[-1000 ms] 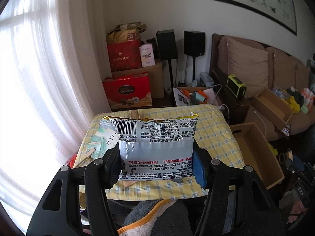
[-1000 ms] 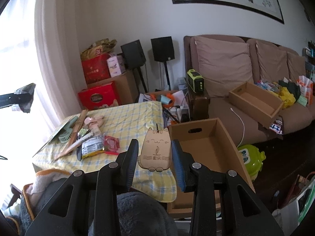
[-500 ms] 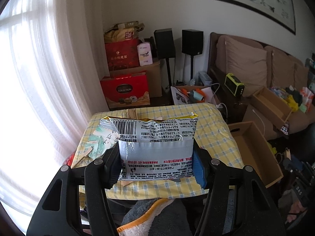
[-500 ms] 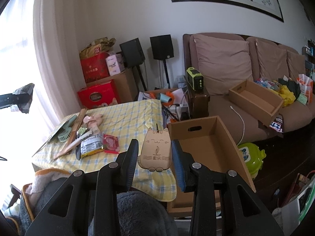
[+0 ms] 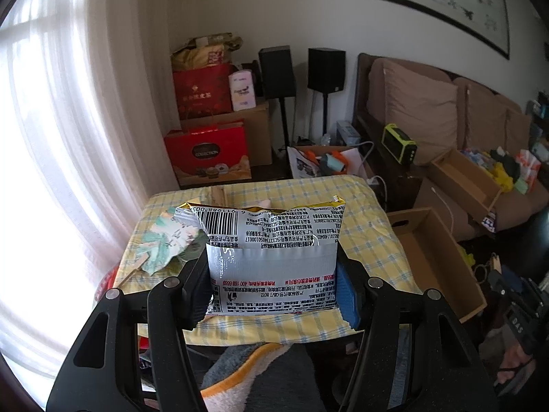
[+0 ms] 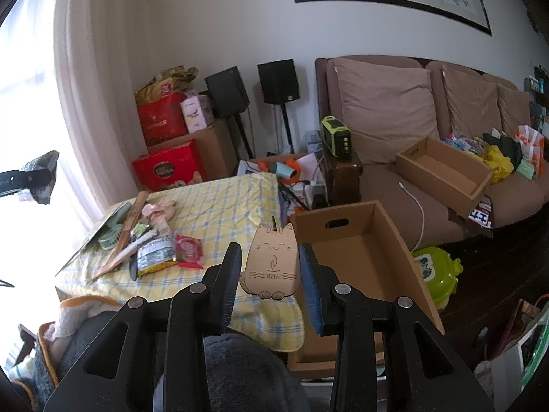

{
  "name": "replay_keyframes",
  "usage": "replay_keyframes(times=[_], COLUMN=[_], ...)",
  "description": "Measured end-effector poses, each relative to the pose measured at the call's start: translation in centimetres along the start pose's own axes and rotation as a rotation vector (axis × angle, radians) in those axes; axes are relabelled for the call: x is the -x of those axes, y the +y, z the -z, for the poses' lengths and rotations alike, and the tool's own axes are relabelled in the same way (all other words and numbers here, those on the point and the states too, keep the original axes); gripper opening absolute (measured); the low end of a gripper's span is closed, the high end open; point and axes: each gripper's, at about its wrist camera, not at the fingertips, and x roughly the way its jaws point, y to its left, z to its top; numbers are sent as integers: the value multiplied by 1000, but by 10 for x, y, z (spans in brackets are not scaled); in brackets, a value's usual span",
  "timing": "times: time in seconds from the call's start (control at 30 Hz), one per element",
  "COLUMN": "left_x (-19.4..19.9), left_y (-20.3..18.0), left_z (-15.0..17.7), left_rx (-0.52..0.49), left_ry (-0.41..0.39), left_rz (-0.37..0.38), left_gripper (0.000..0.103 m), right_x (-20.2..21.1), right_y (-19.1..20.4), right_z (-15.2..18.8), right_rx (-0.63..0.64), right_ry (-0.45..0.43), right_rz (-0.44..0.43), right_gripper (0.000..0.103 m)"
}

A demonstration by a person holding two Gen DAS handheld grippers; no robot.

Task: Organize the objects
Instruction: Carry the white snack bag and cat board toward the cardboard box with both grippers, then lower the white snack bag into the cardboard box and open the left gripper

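A silver snack bag (image 5: 271, 240) with a barcode and printed text stands upright between the fingers of my left gripper (image 5: 272, 274), which is shut on its lower half, above the near edge of the yellow checked table (image 5: 370, 240). My right gripper (image 6: 270, 274) is shut on a flat wooden cat-shaped tag (image 6: 272, 254), held upright over the table's near right corner (image 6: 274, 319). In the right wrist view the left gripper (image 6: 34, 178) shows at the far left edge. The snack bag hides much of the table in the left wrist view.
On the table's left side lie a snack packet (image 6: 154, 254), a red sachet (image 6: 188, 250), a wooden stick (image 6: 132, 219), a pink fan (image 6: 159, 213) and a green printed sheet (image 5: 168, 243). An open cardboard box (image 6: 360, 257) stands on the floor right of the table. A second box (image 6: 442, 171) rests on the sofa.
Almost nothing: the left wrist view has drifted slightly. Both grippers keep the same hold on the bag and the tag.
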Motion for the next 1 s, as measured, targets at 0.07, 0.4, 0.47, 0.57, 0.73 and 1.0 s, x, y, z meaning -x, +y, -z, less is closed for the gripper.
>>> replay_keyframes(times=[0.07,0.4,0.47,0.57,0.73,1.0], left_x=[-3,-18,-23,-31,-45,-51], left_y=[-8,-65,-80,-103,-141,-203], left_z=[1,-2,-2,-1,3,10], left_rx=[-12,-64,-71,-89,-109,-102], left_ry=[6,21,28,39,65,97], left_rz=[17,133,165,208,277,443], left_gripper=[57,57,57,57,57,57], right_x=[-1,-8,-10,-13,-18,-33], right_y=[-9,-61,-72,-86,-107,-143], right_z=[0,8,10,15,22,37], right_rx=[-14,-89,-100,-111,-120,-178], right_ry=[6,24,29,31,33,96], right_rz=[15,107,126,144,168,215], right_gripper=[34,34,34,34,34,34])
